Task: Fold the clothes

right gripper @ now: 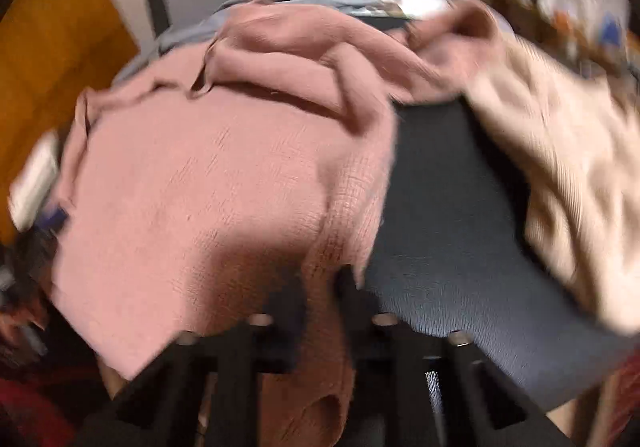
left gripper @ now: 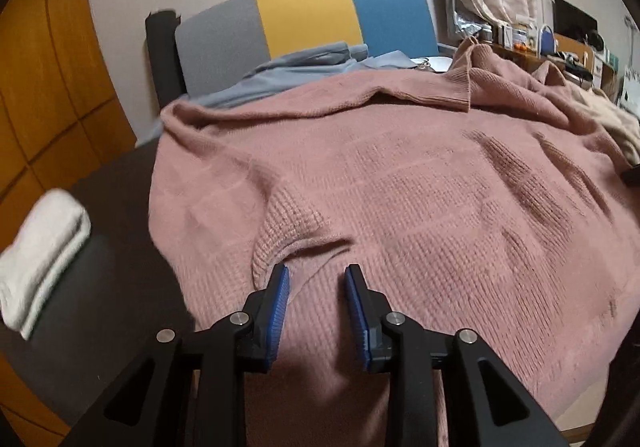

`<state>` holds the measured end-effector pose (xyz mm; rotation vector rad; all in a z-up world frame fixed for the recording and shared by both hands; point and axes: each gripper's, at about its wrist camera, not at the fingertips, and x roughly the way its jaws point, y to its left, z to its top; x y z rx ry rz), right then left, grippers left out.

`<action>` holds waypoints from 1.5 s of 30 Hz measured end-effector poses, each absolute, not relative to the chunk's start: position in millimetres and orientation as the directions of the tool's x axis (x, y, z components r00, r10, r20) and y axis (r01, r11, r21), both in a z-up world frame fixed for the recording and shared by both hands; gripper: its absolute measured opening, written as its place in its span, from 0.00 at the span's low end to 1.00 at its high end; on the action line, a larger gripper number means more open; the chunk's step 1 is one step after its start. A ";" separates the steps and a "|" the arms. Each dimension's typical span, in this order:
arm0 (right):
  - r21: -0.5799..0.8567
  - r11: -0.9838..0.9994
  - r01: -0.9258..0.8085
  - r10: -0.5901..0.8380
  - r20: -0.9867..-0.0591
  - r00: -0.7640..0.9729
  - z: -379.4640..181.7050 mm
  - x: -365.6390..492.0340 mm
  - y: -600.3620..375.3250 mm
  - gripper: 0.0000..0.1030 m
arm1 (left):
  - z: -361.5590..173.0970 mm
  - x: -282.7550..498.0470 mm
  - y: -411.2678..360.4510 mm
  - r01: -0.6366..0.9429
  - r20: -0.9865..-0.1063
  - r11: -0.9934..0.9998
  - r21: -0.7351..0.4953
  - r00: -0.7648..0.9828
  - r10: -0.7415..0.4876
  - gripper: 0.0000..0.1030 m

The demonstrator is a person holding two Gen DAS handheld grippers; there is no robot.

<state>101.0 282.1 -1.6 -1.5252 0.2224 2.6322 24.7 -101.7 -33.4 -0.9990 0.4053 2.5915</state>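
Right gripper (right gripper: 320, 287) blurred, pink sweater (right gripper: 200, 187) bunched between its jaws.

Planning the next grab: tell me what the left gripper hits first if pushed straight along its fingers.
Most likely the pink sweater: the left gripper stands open just above its knit, beside a raised fold. Depth is uncertain.

Dusty-pink waffle-knit sweater (left gripper: 400, 183), centre of both views: pink throughout, grid-textured weave with faint paler horizontal bands. Grey-blue cloth garment (left gripper: 296, 71), upper centre: plain. Panelled chair back (left gripper: 304, 19), top centre: vertical blocks of grey, mustard yellow, blue. Folded white towel (left gripper: 40, 259), lower left: plain white. Cream ribbed garment (right gripper: 568, 175), right: pale beige, fine ribbing. Dark tabletop (right gripper: 448, 247): charcoal.
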 end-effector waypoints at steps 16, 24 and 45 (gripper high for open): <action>0.159 -0.935 -0.318 0.110 -0.721 -0.684 42.5 114.7 313.0 0.41 | -29.9 25.4 -135.4 -0.408 -0.727 -0.911 -0.057 -0.609 0.318 0.29; 0.058 -0.997 -0.056 -0.012 -0.787 -0.617 -3.1 48.1 216.5 0.41 | -27.5 16.4 -162.9 -0.299 -0.740 -0.944 -0.140 -0.601 0.300 0.28; 0.033 -0.996 -0.085 0.031 -0.750 -0.661 -26.7 46.0 209.7 0.48 | 20.7 -122.7 -299.2 0.225 -0.695 -0.968 -0.109 -0.714 -0.088 0.01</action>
